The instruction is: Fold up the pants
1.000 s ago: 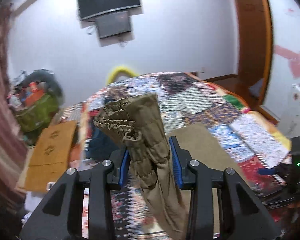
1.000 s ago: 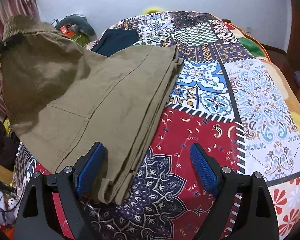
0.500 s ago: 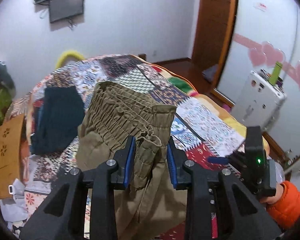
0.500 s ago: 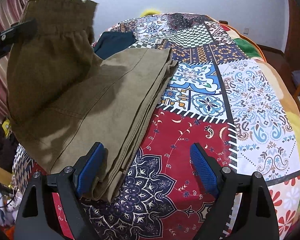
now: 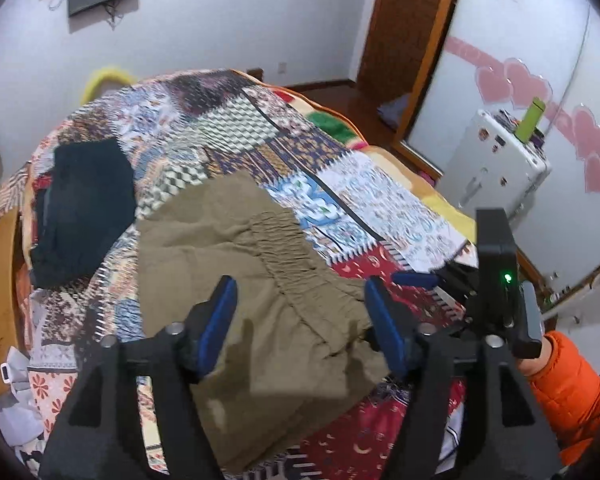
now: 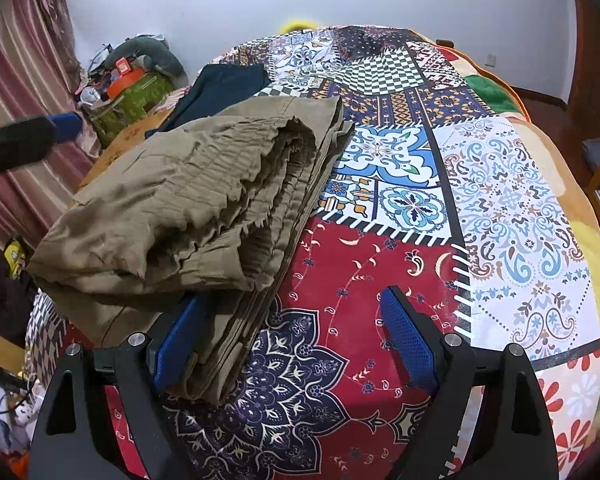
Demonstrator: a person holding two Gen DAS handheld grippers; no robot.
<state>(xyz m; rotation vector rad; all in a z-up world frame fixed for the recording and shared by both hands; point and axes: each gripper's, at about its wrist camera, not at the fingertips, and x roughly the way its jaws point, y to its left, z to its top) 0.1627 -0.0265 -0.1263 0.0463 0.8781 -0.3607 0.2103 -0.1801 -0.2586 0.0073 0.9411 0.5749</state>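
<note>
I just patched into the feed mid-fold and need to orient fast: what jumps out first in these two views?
The khaki pants dominate, folded into a thick bundle with the gathered waistband on top, lying on the patchwork quilt at its left side in the right wrist view. The left gripper has just been opening and hangs over the bundle with nothing pinched, while the right gripper stands wide open at the bundle's near edge. A dark folded garment lies beyond the pants.
</note>
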